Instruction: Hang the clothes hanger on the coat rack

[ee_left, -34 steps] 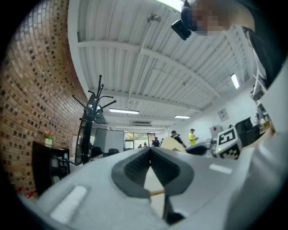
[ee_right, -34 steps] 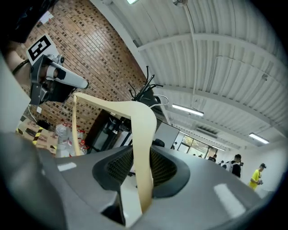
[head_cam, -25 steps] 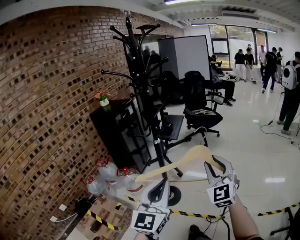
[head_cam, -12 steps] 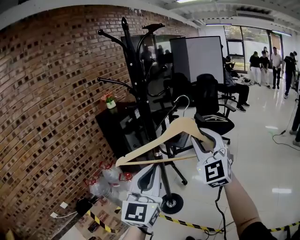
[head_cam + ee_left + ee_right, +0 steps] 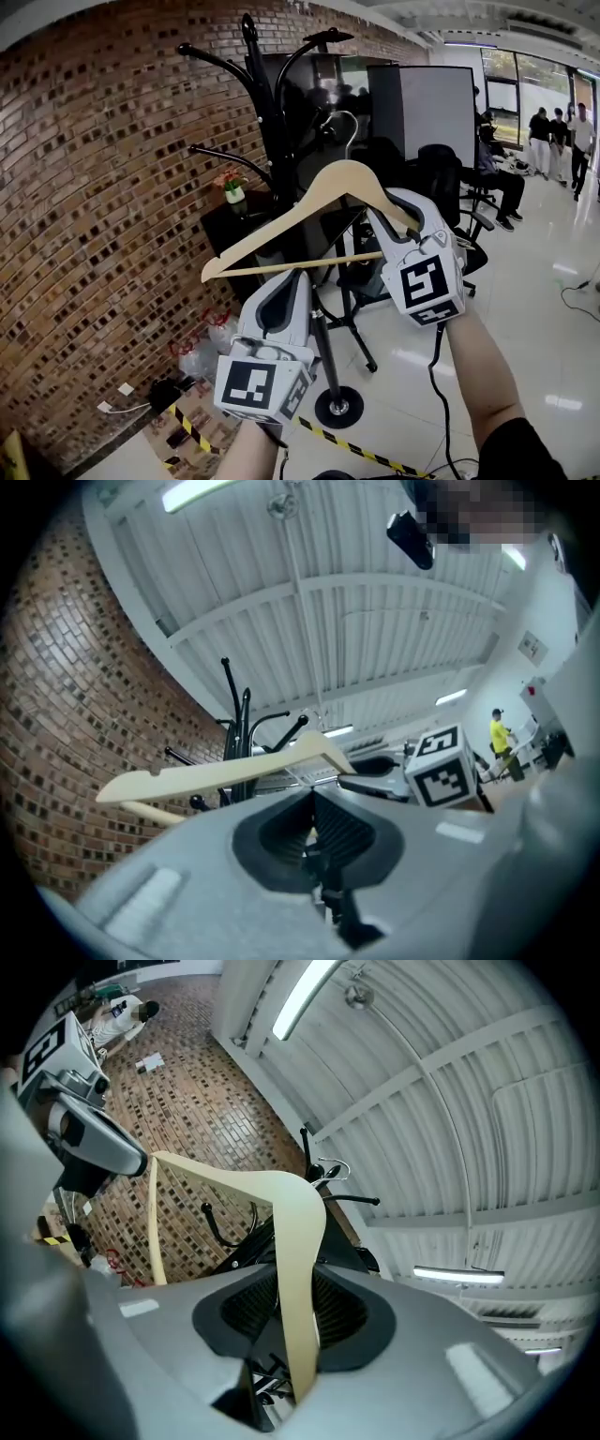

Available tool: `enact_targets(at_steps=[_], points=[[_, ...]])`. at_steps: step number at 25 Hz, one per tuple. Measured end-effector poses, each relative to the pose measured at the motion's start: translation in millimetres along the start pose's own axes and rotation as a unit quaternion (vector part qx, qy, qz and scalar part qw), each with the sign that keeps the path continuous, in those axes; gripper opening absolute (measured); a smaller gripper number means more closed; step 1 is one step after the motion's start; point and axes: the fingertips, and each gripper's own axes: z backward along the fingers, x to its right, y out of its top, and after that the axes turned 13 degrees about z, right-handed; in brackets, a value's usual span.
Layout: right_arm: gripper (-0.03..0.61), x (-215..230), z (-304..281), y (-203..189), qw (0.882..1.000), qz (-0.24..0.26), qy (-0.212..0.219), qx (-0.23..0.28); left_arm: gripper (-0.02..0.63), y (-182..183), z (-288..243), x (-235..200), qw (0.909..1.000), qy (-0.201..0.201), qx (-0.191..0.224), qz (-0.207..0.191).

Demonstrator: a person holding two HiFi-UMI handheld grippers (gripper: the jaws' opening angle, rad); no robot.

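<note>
Hanger has risen, right gripper clamped on its arm, left gripper pinching its bar; hook now by rack prongs ahead of both; hooking on comes next

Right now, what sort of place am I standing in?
Most likely an open-plan office or workshop: a brick wall, black office chairs on a glossy floor, a coat rack, and people gathered by big windows.
</note>
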Motion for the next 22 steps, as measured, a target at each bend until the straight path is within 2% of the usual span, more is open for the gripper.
enact_targets(at_steps=[5,9,16,22], points=[[0.115,-7,-25,-1,1.0,-0.002,0.013,0.011,0.005,24,-32,-13,0.9998,0.002,0.004,-0.018],[0.115,-10,-34,-2,1.0,-0.015,0.016,0.014,0.005,27,-54,-17,0.9997,-0.008,-0.003,-0.021],[0.115,-28,-49,-5,0.999,-0.011,0.036,-0.005,0.005,9,-73,-29,0.9995,-0.024,-0.017,-0.008],[0.116,-55,-54,-22,0.998,-0.01,0.056,-0.03,0.005,-14,-75,-42,0.9993,-0.017,-0.033,0.003]])
